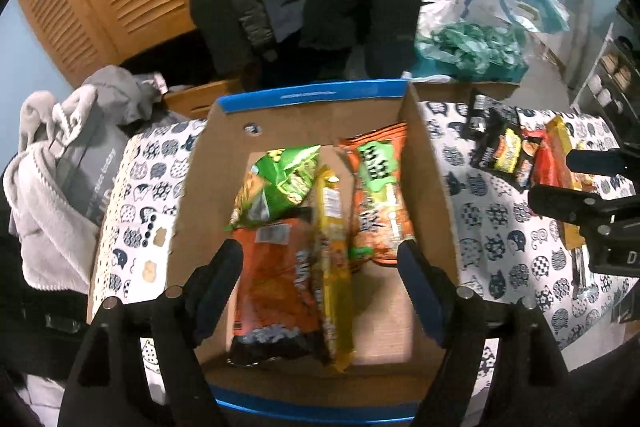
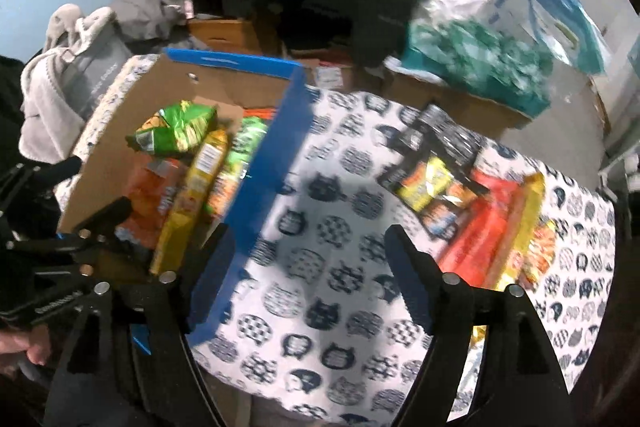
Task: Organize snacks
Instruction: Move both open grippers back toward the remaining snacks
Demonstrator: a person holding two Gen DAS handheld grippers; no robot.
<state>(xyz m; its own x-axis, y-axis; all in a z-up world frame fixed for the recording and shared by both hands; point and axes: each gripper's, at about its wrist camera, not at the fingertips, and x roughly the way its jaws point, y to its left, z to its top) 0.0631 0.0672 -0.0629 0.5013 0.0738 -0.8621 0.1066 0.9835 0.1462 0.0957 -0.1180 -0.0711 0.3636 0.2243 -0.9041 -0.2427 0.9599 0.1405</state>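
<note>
Here, the snacks sit in two groups. Four packets already lie in the cardboard box [image 1: 432, 187]: a green bag [image 1: 280, 183], an orange-and-black bag [image 1: 272, 287], a long yellow packet [image 1: 332, 267] and an orange packet [image 1: 380, 195], their long sides running away from me. The loose pile [image 2: 480, 203] of black, red and yellow packets waits on the cat-print tablecloth [image 2: 320, 287], outside the box and on its right.

My right gripper [image 2: 308, 263] hangs over bare cloth between the box's blue wall and that pile, jaws spread wide and holding nothing. The pile lies ahead and to its right, its red and yellow packets slanting up to the right. My left gripper [image 1: 320, 275] hovers over the box, jaws also apart and empty, with the packed snacks lying below between them. I judge the right hand far nearer the loose pile.

The left view shows the box floor and how much space remains; the right view shows the loose pile more fully, though blurred.
</note>
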